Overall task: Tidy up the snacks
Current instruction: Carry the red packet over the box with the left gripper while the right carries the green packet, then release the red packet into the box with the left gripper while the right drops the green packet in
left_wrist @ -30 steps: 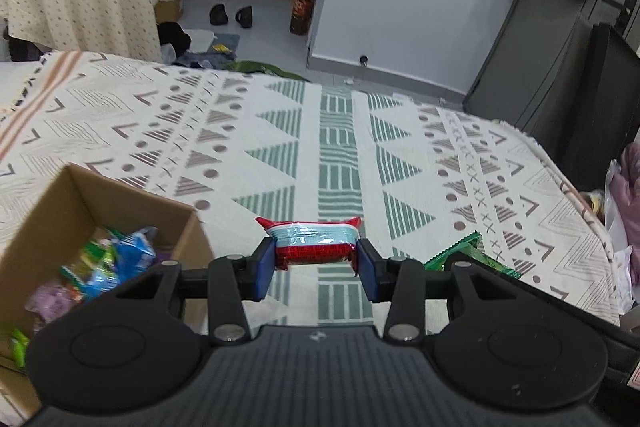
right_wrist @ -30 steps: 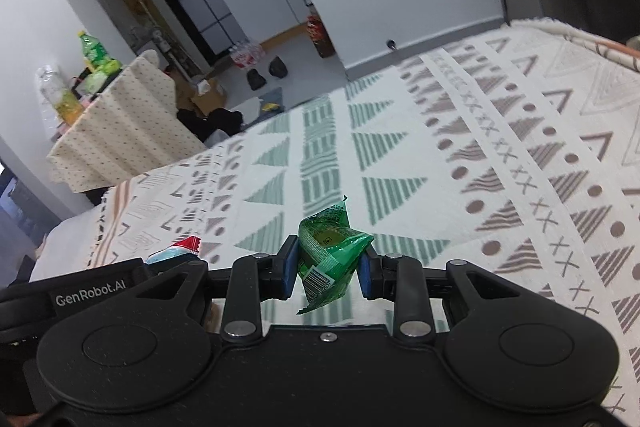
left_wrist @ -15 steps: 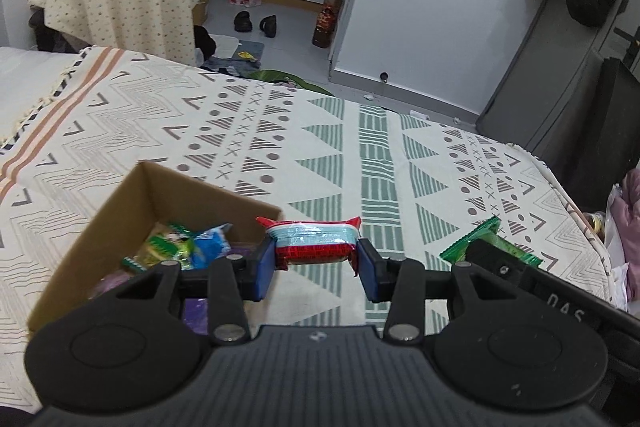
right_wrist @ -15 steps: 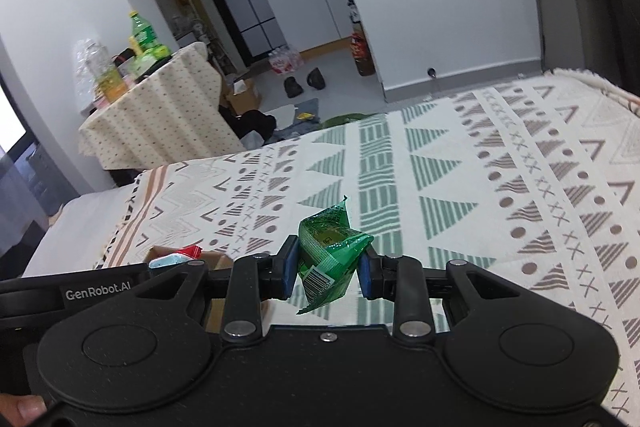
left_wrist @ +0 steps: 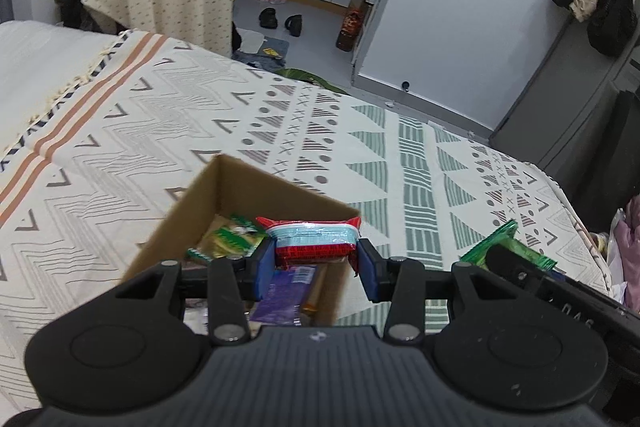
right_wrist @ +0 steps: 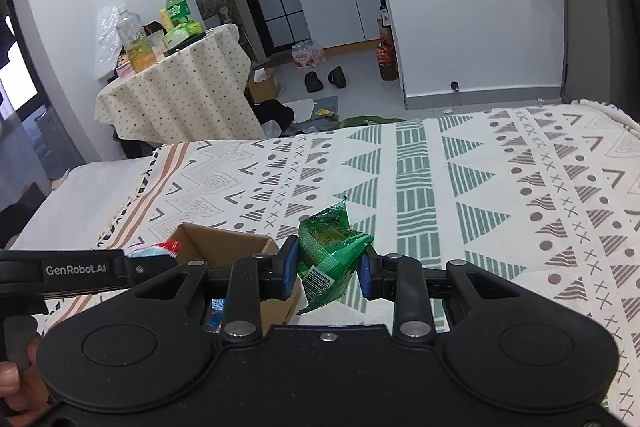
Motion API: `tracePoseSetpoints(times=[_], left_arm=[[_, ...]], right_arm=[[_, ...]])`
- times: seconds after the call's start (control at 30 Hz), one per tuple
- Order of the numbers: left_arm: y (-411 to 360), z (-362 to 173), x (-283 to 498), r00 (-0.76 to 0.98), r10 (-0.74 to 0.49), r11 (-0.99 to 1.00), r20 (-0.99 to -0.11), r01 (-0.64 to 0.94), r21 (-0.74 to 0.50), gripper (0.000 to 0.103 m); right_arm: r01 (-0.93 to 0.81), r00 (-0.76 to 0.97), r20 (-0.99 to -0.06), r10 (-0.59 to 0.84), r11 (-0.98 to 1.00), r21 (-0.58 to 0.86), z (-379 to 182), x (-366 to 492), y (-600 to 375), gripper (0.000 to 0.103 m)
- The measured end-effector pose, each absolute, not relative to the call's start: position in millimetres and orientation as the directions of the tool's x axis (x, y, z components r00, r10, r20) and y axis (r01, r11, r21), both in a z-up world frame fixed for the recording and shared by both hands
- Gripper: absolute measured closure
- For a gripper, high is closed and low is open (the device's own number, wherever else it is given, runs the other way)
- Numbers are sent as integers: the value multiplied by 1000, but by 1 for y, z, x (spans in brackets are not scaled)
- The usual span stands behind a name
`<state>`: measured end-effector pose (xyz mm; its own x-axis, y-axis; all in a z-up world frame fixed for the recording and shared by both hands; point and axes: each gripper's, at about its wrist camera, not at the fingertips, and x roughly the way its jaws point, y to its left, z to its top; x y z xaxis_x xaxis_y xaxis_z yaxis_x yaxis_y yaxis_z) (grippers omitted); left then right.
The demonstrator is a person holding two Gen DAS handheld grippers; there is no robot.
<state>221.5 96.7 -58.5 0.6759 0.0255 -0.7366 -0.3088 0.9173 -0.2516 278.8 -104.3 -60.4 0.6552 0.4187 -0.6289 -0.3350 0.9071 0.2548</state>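
Observation:
My left gripper (left_wrist: 316,263) is shut on a red and pale-blue snack pack (left_wrist: 312,241), held above the open cardboard box (left_wrist: 240,187) on the patterned bedspread. Inside the box lie green (left_wrist: 232,235) and purple (left_wrist: 286,291) snack packs. My right gripper (right_wrist: 329,267) is shut on a crumpled green snack pack (right_wrist: 330,255), just right of the box (right_wrist: 224,247). The left gripper's arm and its red pack (right_wrist: 160,249) show at the left of the right wrist view. The green pack (left_wrist: 508,243) also shows at the right of the left wrist view.
The patterned bedspread (right_wrist: 480,187) stretches ahead and to the right. Beyond the bed's far edge stand a cloth-covered table with bottles (right_wrist: 176,83), slippers on the floor (right_wrist: 324,79) and a white wall (left_wrist: 460,7). A hand (right_wrist: 10,383) holds the left gripper's handle.
Both grippers have moved left toward the box. The red pack was over the bedspread beside the box and now hangs over its opening. The green pack has come up beside the box.

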Motion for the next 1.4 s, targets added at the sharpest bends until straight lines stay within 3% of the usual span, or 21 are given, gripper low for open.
tracePoseSetpoints(times=[0.67, 0.8, 1.03, 1.27, 1.37, 1.4], left_arm=[[138, -75, 182, 626, -61, 890, -777, -318, -326, 58], [147, -73, 176, 615, -51, 886, -787, -335, -319, 54], [170, -60, 163, 647, -42, 864, -761, -360, -353, 32], [181, -52, 151, 654, -30, 856, -756, -373, -357, 30], [183, -49, 147, 657, -25, 859, -754, -371, -352, 27], [183, -48, 146, 659, -20, 859, -752, -374, -350, 25]], right_arm=[[-371, 678, -618, 398, 911, 179, -41, 259, -60, 74], [-395, 659, -629, 414, 901, 179, -41, 250, -48, 73], [-432, 623, -646, 442, 882, 186, -41, 236, -26, 73], [-475, 557, -665, 498, 847, 237, -43, 221, -4, 73], [-492, 515, -675, 528, 827, 272, -44, 218, 2, 65], [-484, 506, -682, 528, 828, 282, -44, 218, 2, 56]])
